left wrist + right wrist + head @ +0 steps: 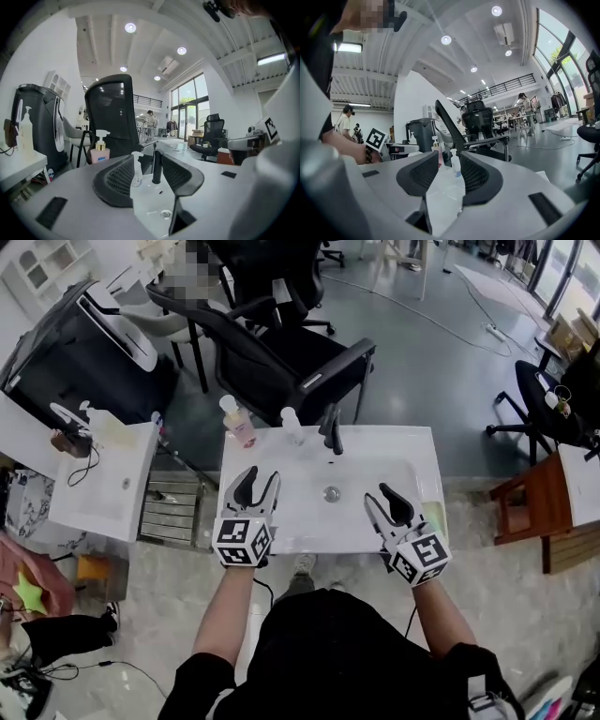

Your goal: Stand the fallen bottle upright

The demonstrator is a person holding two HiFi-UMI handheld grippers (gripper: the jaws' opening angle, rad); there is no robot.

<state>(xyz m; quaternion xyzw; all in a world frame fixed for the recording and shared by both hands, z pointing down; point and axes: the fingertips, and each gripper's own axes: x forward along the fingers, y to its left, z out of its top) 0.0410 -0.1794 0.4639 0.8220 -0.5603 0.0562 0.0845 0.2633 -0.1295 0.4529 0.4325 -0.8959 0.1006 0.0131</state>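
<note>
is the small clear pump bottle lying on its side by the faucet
No, the clear pump bottle stands upright, pump on top, just left of the black faucet.

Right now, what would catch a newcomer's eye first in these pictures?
The white sink fills the centre, a black tap at its back edge. Two pump bottles stand upright left of the tap: a pink bottle near the corner, a clear bottle by the tap. The left gripper and right gripper hover over the front rim, jaws apart, empty.
</note>
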